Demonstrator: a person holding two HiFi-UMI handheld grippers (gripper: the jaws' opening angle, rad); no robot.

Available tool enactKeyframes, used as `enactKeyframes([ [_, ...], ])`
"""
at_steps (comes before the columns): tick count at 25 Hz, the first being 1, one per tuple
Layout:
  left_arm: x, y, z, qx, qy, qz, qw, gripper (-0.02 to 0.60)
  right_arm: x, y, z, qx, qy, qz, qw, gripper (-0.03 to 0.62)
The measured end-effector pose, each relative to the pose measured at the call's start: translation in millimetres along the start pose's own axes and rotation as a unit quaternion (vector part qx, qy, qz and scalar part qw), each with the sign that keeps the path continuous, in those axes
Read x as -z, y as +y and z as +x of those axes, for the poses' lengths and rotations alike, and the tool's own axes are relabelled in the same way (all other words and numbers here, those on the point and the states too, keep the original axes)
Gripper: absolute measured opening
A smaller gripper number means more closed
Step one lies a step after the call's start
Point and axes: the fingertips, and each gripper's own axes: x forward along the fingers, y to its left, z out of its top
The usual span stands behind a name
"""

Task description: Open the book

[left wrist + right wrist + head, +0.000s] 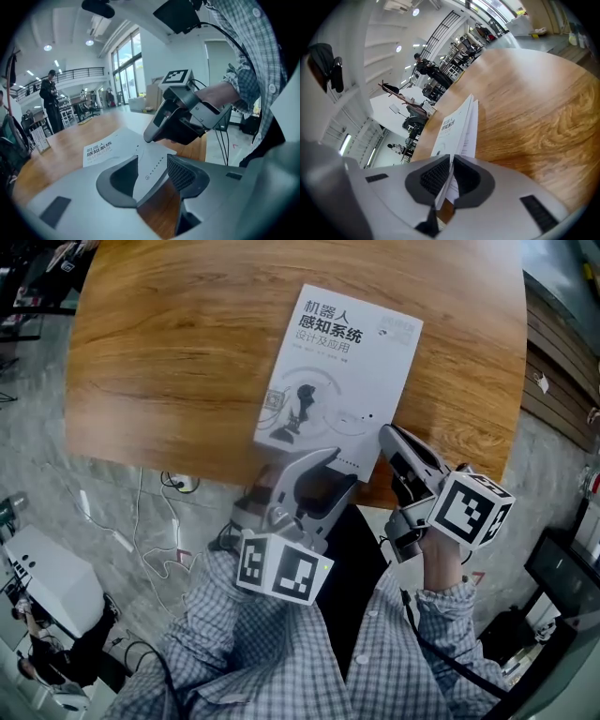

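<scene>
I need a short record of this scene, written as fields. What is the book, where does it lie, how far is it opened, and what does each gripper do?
object: book, white cover with Chinese title, face up
support: wooden table, book close to the near edge
opening: barely begun; cover and a few pages parted from the rest at the near right corner
right gripper: shut on the cover and those few pages at that corner
left gripper: open, over the book's near edge, gripping nothing

table [169, 352]: wooden, rounded corners | cables [174, 482]: loose on grey floor [47, 437] (just off the table's near edge)
</scene>
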Motion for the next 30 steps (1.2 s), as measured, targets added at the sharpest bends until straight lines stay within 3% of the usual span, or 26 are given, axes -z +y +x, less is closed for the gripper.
enactKeyframes([
  [6,6,-12,-5,-0.013,0.034,0.039,0.9986,0.186,-6,11,-6,-0.012,-0.004,0.022,1.0,0.034],
  [14,7,-7,17,-0.066,0.054,0.071,0.9938,0.186,-8,23,-7,-0.034,-0.012,0.032,0.999,0.028],
  [16,5,-5,17,-0.084,0.048,0.078,0.9922,0.181,-8,24,-7,-0.035,-0.011,0.029,0.999,0.026],
  [18,2,-4,16,-0.1,0.042,0.08,0.9909,0.136,-8,26,-7,-0.042,-0.014,0.032,0.999,0.025],
  [25,-4,4,8,-0.12,0.012,0.029,0.9923,0.043,-9,31,-11,-0.057,-0.031,0.004,0.998,0.026],
  [30,-9,6,3,-0.124,0.003,0.017,0.9922,0.04,-11,41,-18,-0.026,-0.04,-0.086,0.995,0.026],
])
